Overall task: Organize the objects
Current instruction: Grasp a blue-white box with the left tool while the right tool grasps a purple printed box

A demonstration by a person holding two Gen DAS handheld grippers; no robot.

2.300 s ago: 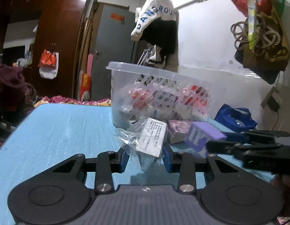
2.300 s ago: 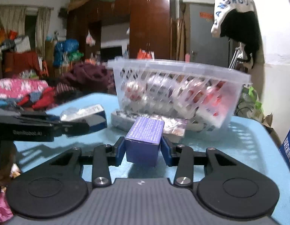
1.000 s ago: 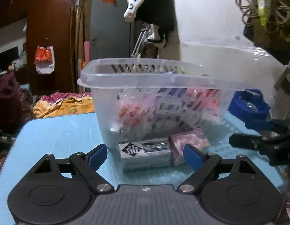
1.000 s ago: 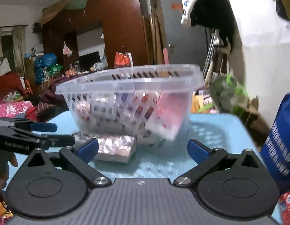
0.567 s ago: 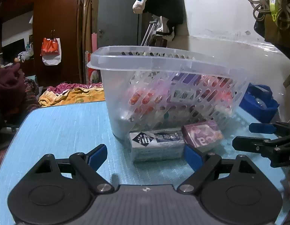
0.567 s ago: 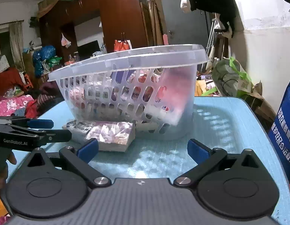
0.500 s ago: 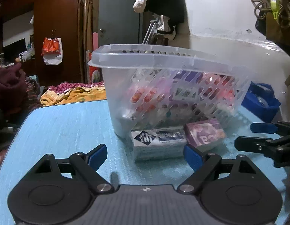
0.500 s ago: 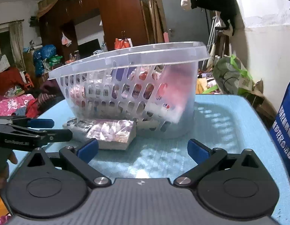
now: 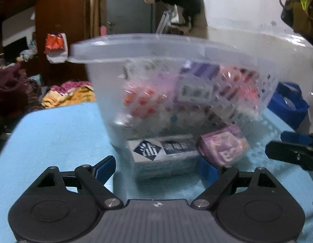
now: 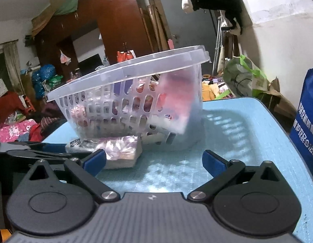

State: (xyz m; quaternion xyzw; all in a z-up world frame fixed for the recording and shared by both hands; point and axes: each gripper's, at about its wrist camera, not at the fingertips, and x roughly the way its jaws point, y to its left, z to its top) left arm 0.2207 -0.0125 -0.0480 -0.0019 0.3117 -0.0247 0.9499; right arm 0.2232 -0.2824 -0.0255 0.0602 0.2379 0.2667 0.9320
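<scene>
Jaws, left gripper (image 9: 156, 167): spread wide, gripping nothing, white-and-navy printed box (image 9: 164, 155) lying between the blue pads.
Jaws, right gripper (image 10: 154, 162): spread wide, empty.
Purple foil-wrapped packet (image 10: 122, 150): on light-blue table (image 10: 247, 133), beside the box.
Clear slotted plastic basket (image 10: 124, 75): just behind both, full of packets.

2 wrist views face the basket (image 9: 156, 46) closely from opposite ends.

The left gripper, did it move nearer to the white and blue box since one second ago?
Yes. The left gripper came nearer; the box looks larger.
</scene>
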